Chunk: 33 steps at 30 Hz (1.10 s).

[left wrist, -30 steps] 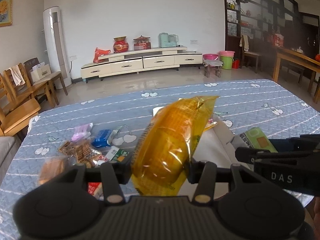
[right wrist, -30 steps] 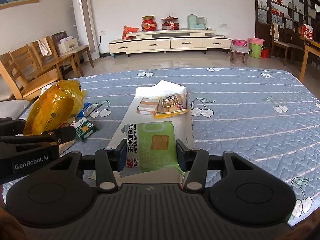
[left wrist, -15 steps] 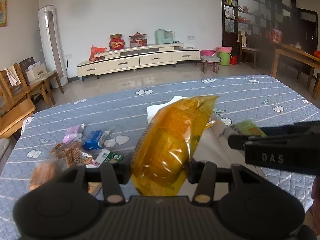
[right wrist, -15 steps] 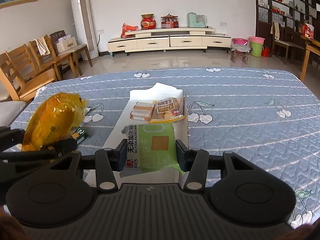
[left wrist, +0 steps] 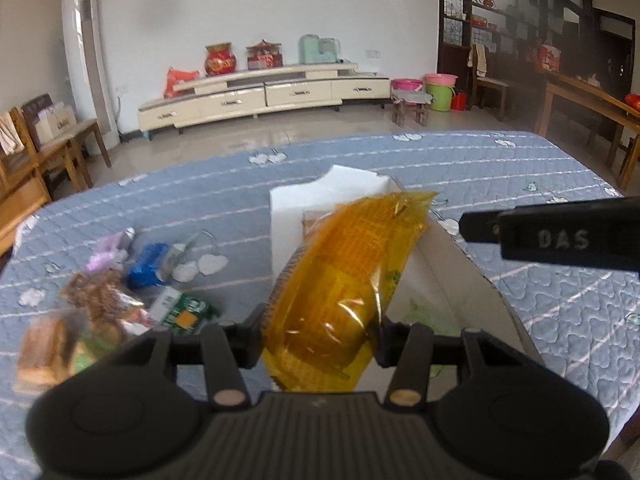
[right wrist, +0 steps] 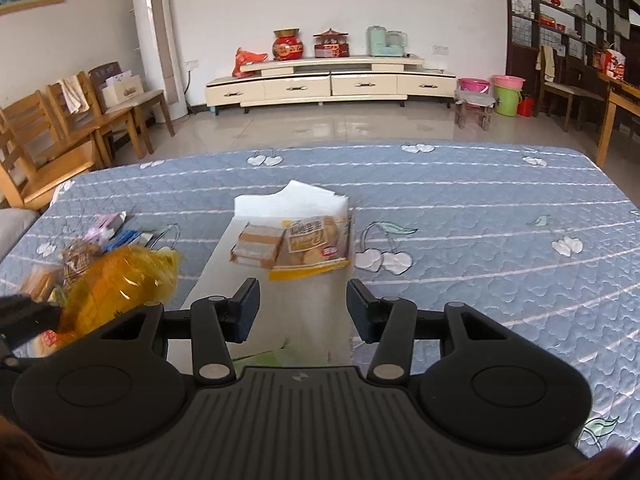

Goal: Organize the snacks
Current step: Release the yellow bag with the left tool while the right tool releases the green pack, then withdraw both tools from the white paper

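Gone from between the right gripper's [right wrist: 303, 310] fingers is the green cracker packet [right wrist: 266, 358] — it now lies in the white box [right wrist: 212, 268] just below the spread-apart jaws, only a pale green edge showing. Ahead of that gripper, two more snack packs [right wrist: 294, 242] sit at the box's far end. To its left, the left gripper [left wrist: 318, 330] stays clenched on the yellow snack bag [left wrist: 344, 284], held tilted over the box's near end — loose snacks [left wrist: 120, 300] lie left of it on the blue quilt [right wrist: 480, 208].
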Each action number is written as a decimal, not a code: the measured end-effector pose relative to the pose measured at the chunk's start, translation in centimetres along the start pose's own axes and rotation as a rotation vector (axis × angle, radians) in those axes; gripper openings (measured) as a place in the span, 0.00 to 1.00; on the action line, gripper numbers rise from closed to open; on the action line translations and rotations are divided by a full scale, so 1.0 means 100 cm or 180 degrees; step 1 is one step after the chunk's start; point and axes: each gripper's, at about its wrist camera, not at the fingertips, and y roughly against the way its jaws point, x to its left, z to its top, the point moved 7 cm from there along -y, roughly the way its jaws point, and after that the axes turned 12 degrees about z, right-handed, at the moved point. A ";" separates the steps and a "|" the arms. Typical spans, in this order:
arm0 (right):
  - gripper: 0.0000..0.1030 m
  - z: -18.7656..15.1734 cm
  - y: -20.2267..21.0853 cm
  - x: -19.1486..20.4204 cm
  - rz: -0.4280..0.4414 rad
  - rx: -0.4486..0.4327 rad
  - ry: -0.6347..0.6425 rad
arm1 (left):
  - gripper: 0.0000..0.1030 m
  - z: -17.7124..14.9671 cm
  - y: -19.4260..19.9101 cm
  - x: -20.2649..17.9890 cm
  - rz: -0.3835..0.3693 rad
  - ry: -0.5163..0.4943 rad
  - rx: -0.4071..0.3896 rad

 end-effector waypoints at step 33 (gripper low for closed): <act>1.00 -0.011 0.038 0.050 0.0000 -0.0159 0.0126 | 0.88 -0.007 0.067 0.069 0.0402 0.0216 -0.0090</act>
